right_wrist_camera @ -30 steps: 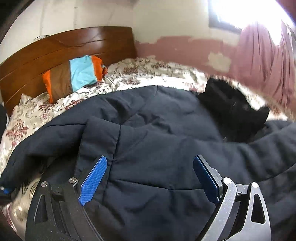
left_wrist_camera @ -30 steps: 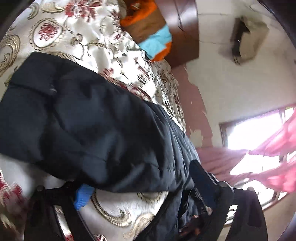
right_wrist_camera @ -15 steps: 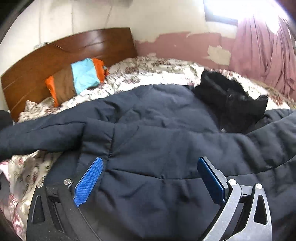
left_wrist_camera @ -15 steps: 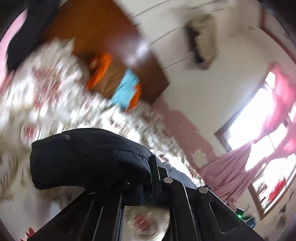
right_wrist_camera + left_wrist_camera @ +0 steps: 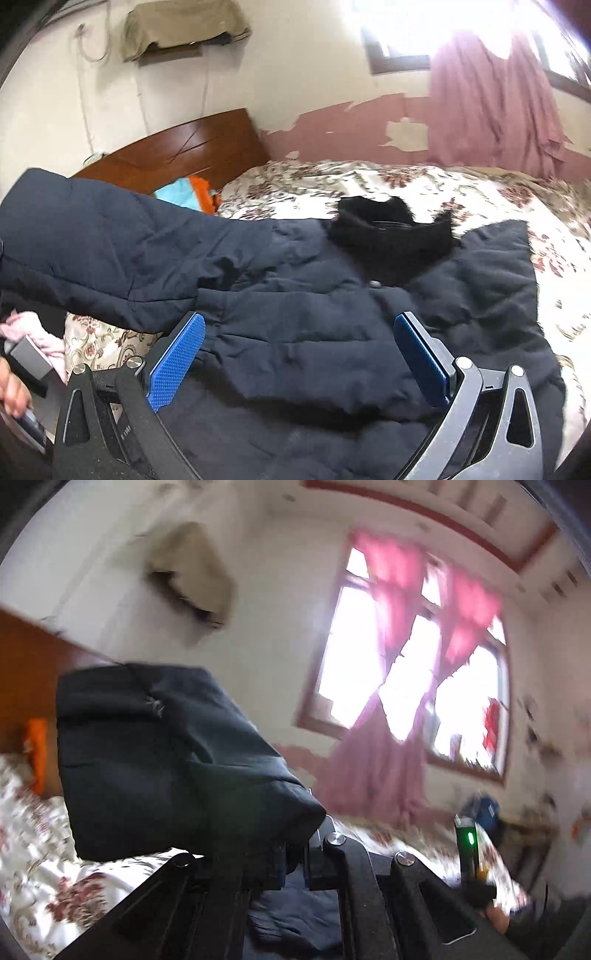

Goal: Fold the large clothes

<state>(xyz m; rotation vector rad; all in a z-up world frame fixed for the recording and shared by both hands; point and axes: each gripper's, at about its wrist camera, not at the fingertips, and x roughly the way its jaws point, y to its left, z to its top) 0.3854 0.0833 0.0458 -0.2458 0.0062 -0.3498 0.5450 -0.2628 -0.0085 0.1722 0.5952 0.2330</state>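
A large dark navy padded jacket [image 5: 314,332] lies spread over a floral bedspread [image 5: 424,184], its black fur-trimmed hood [image 5: 388,229] toward the far wall and a wooden headboard [image 5: 177,147] beyond. The biggest risk, as I judge it, is that the bulky body drags or bunches as one sleeve [image 5: 103,251] is raised and carried across, since nothing pins the body down. The sleeve could also slip free, because the left gripper [image 5: 295,856] is clamped shut on only the thick cuff [image 5: 166,760], and slick padded fabric may slide out. The right gripper [image 5: 299,354] hovers above the jacket's body with its blue pads [image 5: 177,358] standing wide apart, holding nothing. The jacket looks puffy and quilted, with stitched seams, soft creases and a matte surface. The left view is motion-blurred.
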